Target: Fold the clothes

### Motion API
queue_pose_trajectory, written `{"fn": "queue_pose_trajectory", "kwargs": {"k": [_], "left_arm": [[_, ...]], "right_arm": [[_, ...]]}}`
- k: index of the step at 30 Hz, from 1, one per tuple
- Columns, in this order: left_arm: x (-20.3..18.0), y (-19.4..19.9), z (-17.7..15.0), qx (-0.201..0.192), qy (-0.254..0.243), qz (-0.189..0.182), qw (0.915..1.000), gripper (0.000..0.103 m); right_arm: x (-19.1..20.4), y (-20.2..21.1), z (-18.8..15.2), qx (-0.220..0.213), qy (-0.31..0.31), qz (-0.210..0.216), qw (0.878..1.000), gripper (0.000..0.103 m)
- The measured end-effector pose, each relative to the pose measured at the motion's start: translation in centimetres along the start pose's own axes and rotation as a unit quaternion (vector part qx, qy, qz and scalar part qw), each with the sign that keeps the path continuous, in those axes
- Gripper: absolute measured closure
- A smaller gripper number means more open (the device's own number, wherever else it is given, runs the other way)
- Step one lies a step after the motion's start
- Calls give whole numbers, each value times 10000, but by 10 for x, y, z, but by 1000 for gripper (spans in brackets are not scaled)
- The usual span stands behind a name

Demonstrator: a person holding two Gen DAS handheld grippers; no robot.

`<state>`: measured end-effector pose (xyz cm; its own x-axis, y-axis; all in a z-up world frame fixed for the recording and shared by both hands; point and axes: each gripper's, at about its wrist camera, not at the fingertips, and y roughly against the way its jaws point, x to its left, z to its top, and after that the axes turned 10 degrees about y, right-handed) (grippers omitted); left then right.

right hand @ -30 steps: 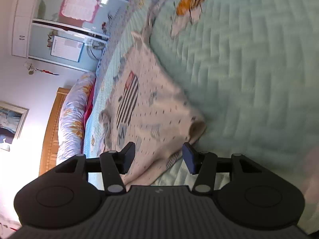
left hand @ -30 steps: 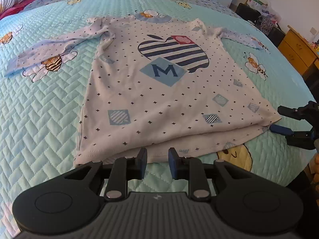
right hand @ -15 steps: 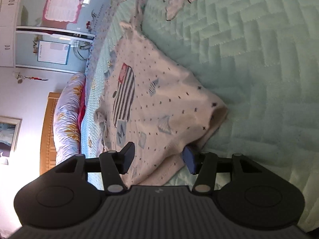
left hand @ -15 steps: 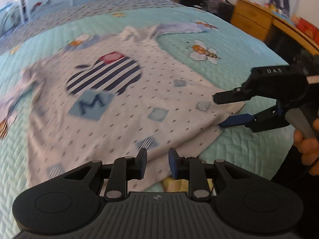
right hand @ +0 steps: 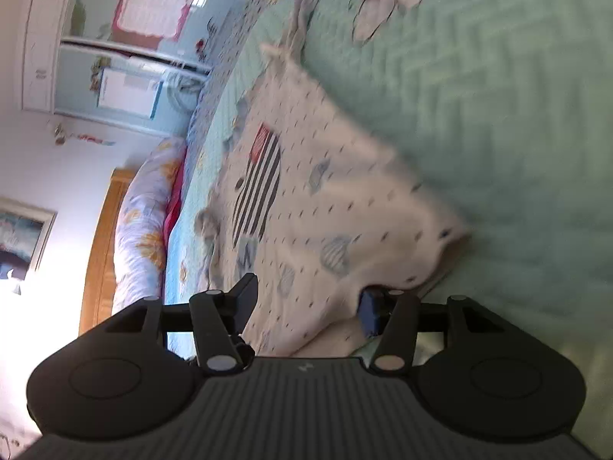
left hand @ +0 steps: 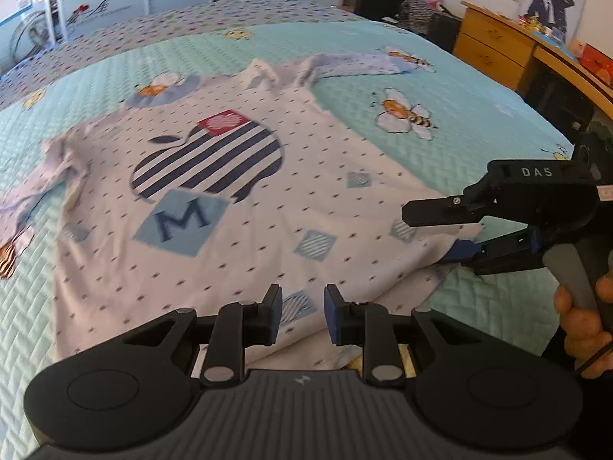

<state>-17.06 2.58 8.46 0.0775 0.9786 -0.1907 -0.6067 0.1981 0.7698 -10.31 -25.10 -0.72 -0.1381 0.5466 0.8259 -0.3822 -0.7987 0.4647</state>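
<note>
White dotted long-sleeved shirt [left hand: 237, 207] lies on our bed's [left hand: 479, 122] near edge; our right gripper [left hand: 440, 234] straddles its hem corner with jaws parted, our left gripper [left hand: 300, 312] hovers narrowly open, empty.

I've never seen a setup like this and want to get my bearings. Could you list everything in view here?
shirt: one, white with small dark dots, a striped apple and a blue M patch; spread flat on the bed, sleeves out to both sides.
bedspread: one, mint green, quilted, with bee pictures; under the shirt.
pillow: one, pale with orange flowers; at the headboard.
dresser: one, yellow wood; by the wall beyond the bed.
wardrobe: one, white and pale blue; across the room.
left gripper: one, black, fingers apart over the shirt's hem.
right gripper: one, black, fingers open around the hem's corner.
hand: one, holding the right gripper's handle.
</note>
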Motion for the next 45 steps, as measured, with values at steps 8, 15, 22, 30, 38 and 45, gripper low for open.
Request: {"fn": "queue_pose_trajectory", "kwargs": {"k": [8, 15, 22, 30, 38, 45], "left_arm": [[55, 26, -14, -3, 732, 304, 9969, 73], [93, 44, -37, 135, 1319, 480, 9900, 70], [106, 51, -41, 85, 1583, 566, 9857, 70], [102, 52, -41, 96, 1468, 520, 9877, 66], [102, 59, -52, 193, 2029, -8, 9790, 62], [110, 47, -63, 240, 2861, -347, 9573, 62]], "right_arm": [[12, -27, -2, 515, 295, 661, 9960, 46], [17, -29, -7, 1100, 524, 1142, 9860, 42], [18, -19, -3, 909, 433, 774, 9919, 41], [13, -7, -8, 693, 619, 560, 9941, 46], [12, -12, -11, 928, 536, 787, 9911, 93], [-12, -10, -9, 762, -391, 1088, 9904, 101]]}}
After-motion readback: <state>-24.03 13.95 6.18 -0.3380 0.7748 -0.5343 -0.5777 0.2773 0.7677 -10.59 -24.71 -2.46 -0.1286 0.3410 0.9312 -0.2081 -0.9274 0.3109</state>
